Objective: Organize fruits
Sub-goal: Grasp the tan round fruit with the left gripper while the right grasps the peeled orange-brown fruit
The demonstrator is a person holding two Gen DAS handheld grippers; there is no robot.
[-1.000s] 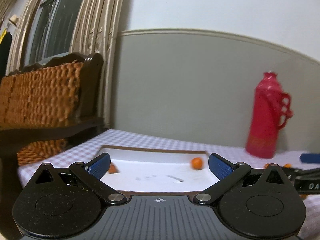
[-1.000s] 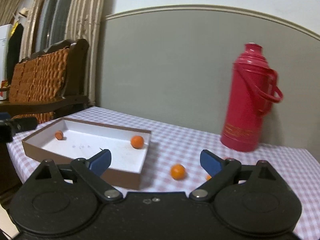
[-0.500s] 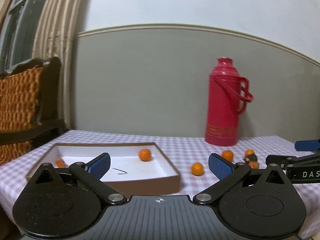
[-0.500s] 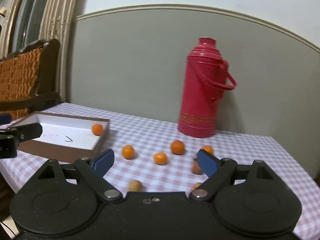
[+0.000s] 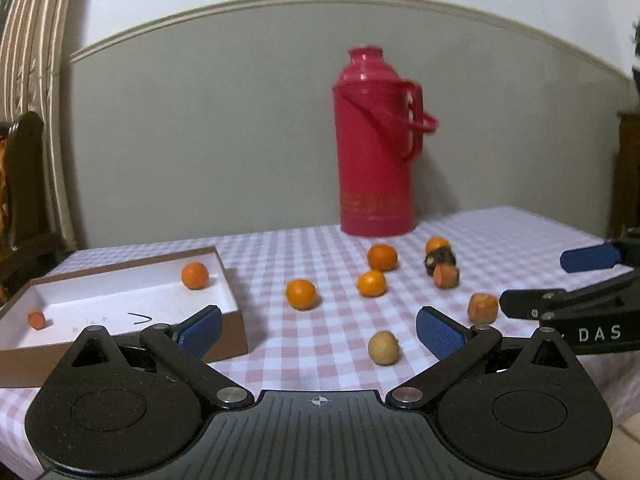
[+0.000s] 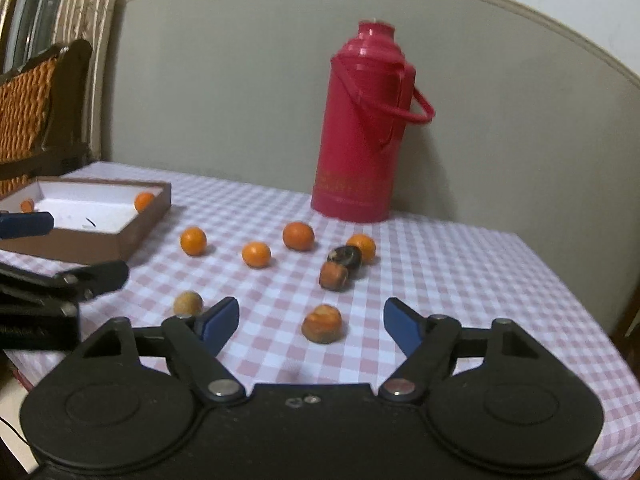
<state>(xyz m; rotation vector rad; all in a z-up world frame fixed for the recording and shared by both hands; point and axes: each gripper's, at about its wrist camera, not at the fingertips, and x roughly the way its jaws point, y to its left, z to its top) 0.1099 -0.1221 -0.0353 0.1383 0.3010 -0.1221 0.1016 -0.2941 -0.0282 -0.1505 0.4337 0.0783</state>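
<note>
My left claw (image 5: 318, 330) points slightly down over the checked bench (image 5: 280, 248), pads apart, nothing between them. My right claw (image 6: 310, 320) also tips slightly down toward the bench. Its jaws are closing, still apart and gripping nothing; a bruised orange fruit (image 6: 322, 324) sits on the cloth in line with the gap, just beyond the tips, not touched.

Landmark is the red thermos (image 6: 362, 120), upright at the back of the bench by the wall.

- In front of the thermos, four clean oranges loosely spread: one (image 6: 298, 235) nearest it, one (image 6: 362, 247) to its right, one (image 6: 256, 255) and one (image 6: 193, 241) further left.
- Dark rotten fruit (image 6: 345, 256) touches the right orange, with a squarish brown-orange piece (image 6: 334, 275) just in front of it.
- Pale tan round fruit (image 6: 187, 303) well in front-left of the thermos, next to my right claw's left pad. In the left view the same fruit (image 5: 383, 347) lies between my left pads' line, just beyond.
- Brown box (image 5: 234, 312) with white inside, far left of the thermos. It holds one orange (image 5: 195, 275) in the back right corner and a small orange piece (image 5: 36, 319) by the left wall.

The right claw shows at the right edge of the left view, the left claw at the left edge of the right view; both side by side, level with each other.

Wicker-backed chair (image 6: 28, 104) stands left of the bench, past the box.
</note>
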